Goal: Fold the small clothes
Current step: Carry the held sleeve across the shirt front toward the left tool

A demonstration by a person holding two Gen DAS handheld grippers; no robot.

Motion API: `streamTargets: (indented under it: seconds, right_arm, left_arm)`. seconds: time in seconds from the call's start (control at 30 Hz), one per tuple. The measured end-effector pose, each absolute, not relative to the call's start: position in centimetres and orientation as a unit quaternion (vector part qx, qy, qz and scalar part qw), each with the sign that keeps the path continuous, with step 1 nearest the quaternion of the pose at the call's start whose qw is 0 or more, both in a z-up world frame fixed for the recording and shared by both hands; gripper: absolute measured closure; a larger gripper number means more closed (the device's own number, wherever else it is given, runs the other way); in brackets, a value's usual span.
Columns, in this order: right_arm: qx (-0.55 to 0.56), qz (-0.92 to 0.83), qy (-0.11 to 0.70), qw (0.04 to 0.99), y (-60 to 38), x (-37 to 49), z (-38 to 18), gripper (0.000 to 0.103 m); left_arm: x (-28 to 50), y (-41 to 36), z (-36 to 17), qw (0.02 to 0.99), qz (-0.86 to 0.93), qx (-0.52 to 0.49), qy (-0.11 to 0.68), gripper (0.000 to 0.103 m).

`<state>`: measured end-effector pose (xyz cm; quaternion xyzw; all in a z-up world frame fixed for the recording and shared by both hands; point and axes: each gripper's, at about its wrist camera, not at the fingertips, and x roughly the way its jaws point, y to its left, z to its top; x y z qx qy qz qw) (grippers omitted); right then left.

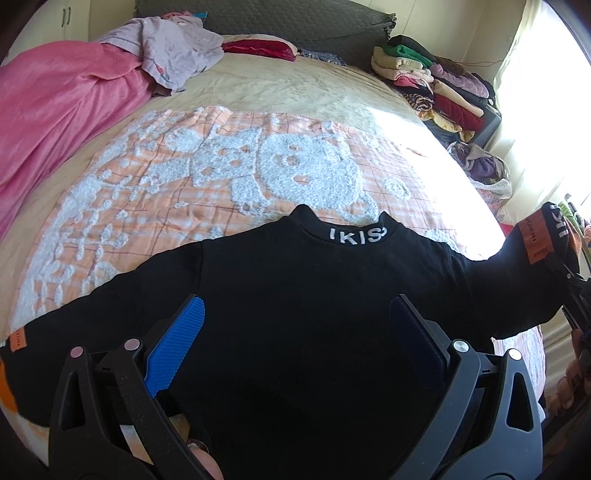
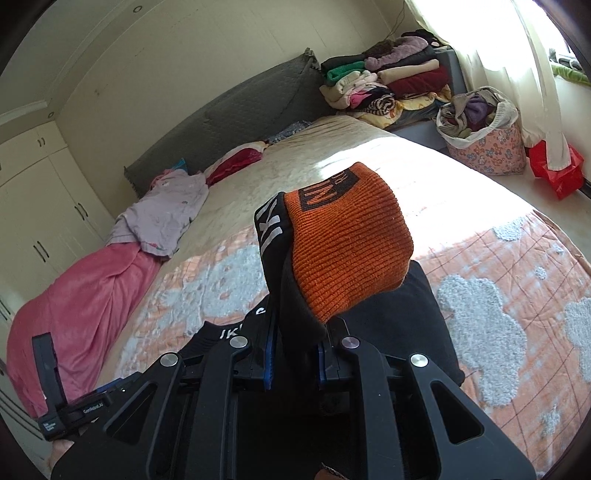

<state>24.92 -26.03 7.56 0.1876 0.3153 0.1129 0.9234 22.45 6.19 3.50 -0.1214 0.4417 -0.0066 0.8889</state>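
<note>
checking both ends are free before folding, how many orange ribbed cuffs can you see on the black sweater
2. One orange ribbed knit cuff is lifted on the sleeve clamped in the right gripper. The other lies on the peach patterned blanket at the opposite sleeve's end, mostly out of frame.

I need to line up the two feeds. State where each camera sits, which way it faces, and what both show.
Left wrist: on the open left claw, low over the black sweater, facing the headboard; a hand shows bottom right.
Right wrist: on the right claw, shut on the sweater's orange cuff, looking across the bed toward the wardrobe.
Shared: sweater, pink blanket, folded clothes pile.
</note>
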Motion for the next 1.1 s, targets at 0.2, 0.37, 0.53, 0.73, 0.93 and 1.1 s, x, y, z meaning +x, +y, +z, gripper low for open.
streamTargets:
  seconds: [0.2,0.37,0.53,0.73,0.93,1.1]
  right_arm:
    - [0.168,0.13,0.332,0.919,-21.7,25.4,5.5,0.088]
    - [0.148,0.135,0.347,0.916,-18.4,25.4,3.4,0.088]
    - [0.131,0.142,0.376,0.906,-15.7,25.6,1.0,0.087]
    - [0.101,0.161,0.396,0.898,-12.3,25.2,-0.6,0.084]
    - [0.09,0.207,0.398,0.889,-10.1,24.1,-0.8,0.054]
    - [0.072,0.238,0.391,0.886,-9.2,22.3,-0.3,0.046]
  left_arm:
    - [21.5,8.3,2.8,0.884,-0.007,-0.121,0.451,0.009]
    - [20.8,9.6,2.5,0.881,-0.005,-0.123,0.456,0.009]
    - [20.6,10.7,2.4,0.878,-0.006,-0.139,0.457,0.009]
    - [20.5,11.5,2.1,0.874,-0.009,-0.155,0.461,0.009]
    - [20.3,12.6,1.8,0.87,-0.01,-0.176,0.46,0.009]
    - [20.1,13.4,1.3,0.866,-0.004,-0.188,0.464,0.009]
